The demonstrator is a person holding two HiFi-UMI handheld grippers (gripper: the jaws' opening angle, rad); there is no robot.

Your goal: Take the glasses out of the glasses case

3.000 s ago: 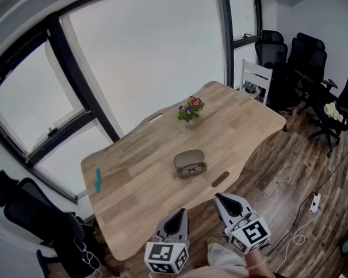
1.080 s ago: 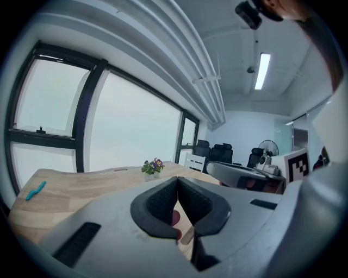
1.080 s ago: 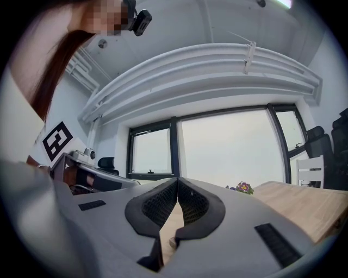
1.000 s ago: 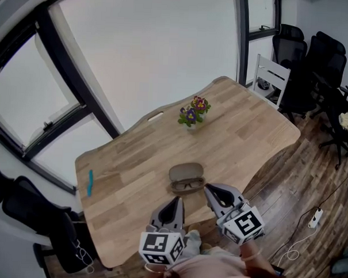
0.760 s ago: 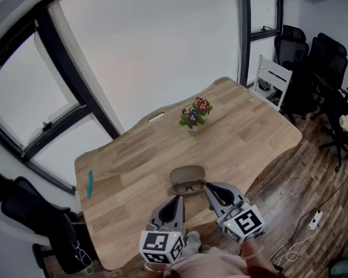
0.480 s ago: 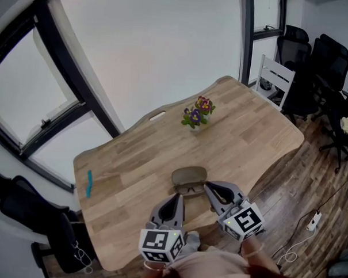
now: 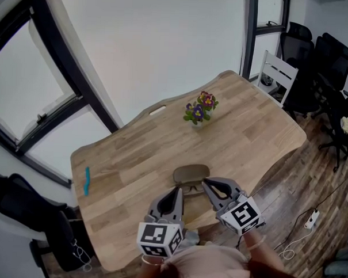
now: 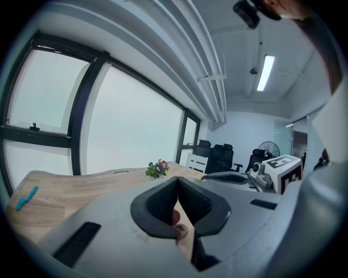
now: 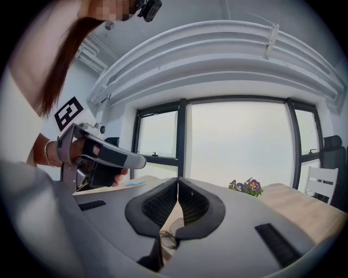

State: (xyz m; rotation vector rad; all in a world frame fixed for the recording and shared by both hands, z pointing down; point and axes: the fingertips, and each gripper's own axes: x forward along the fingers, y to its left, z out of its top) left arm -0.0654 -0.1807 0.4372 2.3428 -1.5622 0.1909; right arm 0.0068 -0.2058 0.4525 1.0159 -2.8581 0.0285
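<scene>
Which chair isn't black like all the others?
The white chair at the far end of the table. The office chairs near it are all black.

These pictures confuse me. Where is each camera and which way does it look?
Head view: on the person's head, looking down at table, glasses case, left tongs and right tongs.
Left gripper view: on the left tongs, looking across the table; right tongs show.
Right gripper view: on the right tongs, facing the windows; the hand holding the left tongs shows.
All share the flowers.
</scene>
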